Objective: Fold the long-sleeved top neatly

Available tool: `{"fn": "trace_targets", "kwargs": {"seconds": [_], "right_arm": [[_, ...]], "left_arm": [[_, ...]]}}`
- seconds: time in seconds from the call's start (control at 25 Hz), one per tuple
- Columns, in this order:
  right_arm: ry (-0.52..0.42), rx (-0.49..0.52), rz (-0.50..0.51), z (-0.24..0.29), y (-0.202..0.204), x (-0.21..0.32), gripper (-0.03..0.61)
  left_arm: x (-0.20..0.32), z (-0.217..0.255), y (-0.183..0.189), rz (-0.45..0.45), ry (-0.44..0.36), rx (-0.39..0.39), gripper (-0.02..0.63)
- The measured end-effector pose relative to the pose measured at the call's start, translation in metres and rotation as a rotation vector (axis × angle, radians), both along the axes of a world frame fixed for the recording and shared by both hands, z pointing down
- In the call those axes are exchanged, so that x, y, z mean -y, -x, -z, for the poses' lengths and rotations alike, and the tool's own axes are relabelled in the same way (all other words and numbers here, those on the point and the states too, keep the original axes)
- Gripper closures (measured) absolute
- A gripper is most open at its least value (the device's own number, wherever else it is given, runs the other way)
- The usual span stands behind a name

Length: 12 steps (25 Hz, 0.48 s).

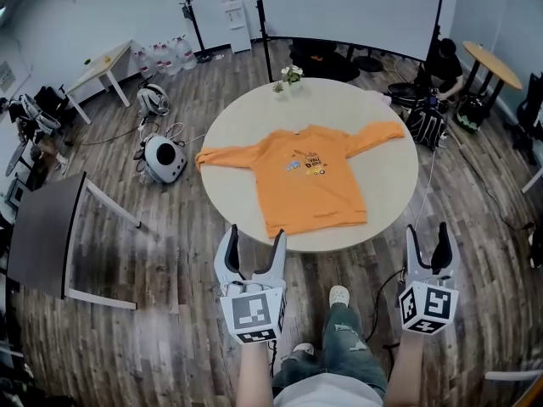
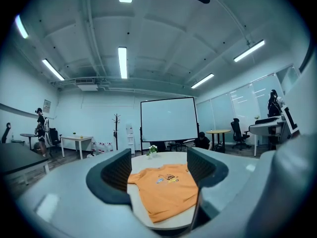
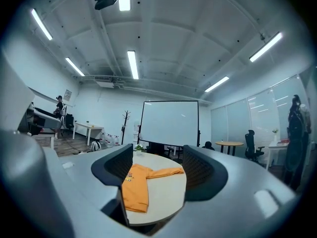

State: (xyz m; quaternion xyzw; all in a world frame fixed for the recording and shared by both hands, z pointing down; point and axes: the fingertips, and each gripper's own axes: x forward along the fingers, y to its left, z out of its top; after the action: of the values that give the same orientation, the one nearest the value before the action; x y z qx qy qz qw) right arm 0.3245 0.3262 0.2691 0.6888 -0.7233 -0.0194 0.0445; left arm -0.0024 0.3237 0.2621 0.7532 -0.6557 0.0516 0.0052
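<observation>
Round table [image 1: 386, 176]: pale top, middle of the scene.
Flowers [image 1: 291, 75]: small pot at the table's far edge.
Screen [image 1: 348, 11]: large and white, against the far wall.
Coat stand [image 1: 191, 11]: far left of the screen.
Water bottles [image 1: 165, 55]: clustered on the floor, far left.
White table [image 1: 103, 64]: rectangular, far left.
Wooden round table [image 1: 492, 64]: far right.
Person [image 1: 443, 64]: in black, crouched far right.
White device [image 1: 165, 159]: on the floor just left of the round table.
Dark desk [image 1: 47, 231]: near left.
</observation>
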Motion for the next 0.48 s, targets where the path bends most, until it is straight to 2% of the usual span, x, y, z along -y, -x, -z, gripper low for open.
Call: {"fn": "trace_targets", "kwargs": {"seconds": [0.48], "right_arm": [[-0.010,0.012,0.077,0.012,-0.050,0.154,0.261]], "left_arm": [[0.128,0.012,-0.043,0.088,-0.006,0.012,0.275]]}}
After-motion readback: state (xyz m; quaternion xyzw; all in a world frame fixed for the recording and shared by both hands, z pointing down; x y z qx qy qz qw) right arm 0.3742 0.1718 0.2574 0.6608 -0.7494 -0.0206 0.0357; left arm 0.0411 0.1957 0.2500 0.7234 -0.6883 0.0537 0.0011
